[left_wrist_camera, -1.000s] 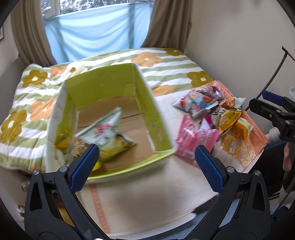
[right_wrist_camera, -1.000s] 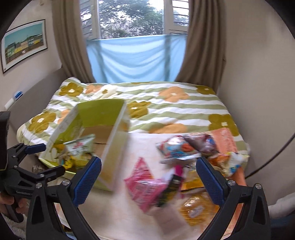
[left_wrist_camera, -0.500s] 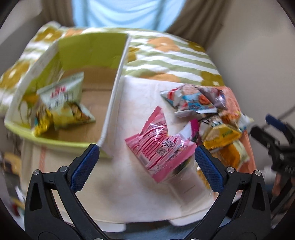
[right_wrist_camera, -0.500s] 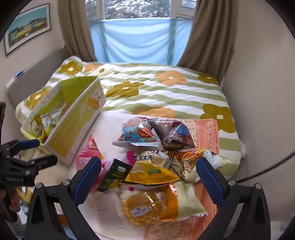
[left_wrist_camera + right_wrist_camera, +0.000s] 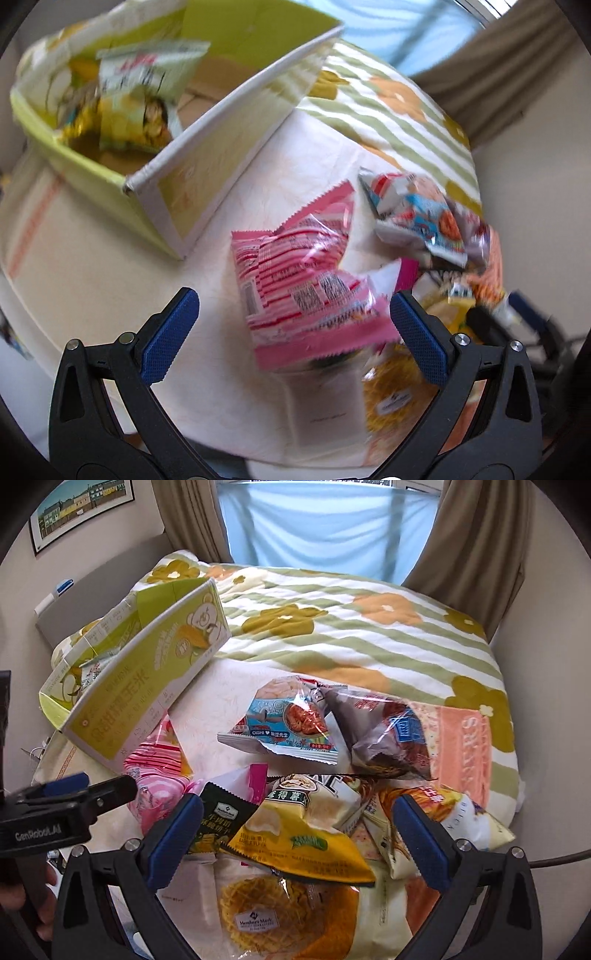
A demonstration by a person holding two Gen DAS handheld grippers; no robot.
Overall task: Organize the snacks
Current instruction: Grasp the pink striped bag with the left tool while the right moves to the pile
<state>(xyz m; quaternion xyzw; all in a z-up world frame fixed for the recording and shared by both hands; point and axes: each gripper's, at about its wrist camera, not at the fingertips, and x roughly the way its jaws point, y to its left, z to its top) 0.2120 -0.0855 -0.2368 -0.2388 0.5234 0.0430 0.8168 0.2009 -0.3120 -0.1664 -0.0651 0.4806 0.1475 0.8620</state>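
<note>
A green cardboard box (image 5: 192, 173) (image 5: 147, 679) stands at the left with snack bags (image 5: 136, 99) inside. A pink snack bag (image 5: 303, 284) (image 5: 159, 760) lies on the white table beside it, between the open jaws of my left gripper (image 5: 291, 325), which hovers just above it. My left gripper also shows in the right wrist view (image 5: 74, 794). My right gripper (image 5: 295, 827) is open above a yellow chip bag (image 5: 295, 838) in the pile of snacks. A blue shrimp-cracker bag (image 5: 288, 720) and a dark purple bag (image 5: 384, 734) lie behind.
A waffle pack (image 5: 258, 912) lies at the table's near edge. A bed with a flowered green-striped quilt (image 5: 351, 627) lies behind the table. A wall stands at the right, curtains and a window at the back.
My left gripper has swung from the box to the right and down over the pink bag. My right gripper has moved right and down over the snack pile. Both stay open.
</note>
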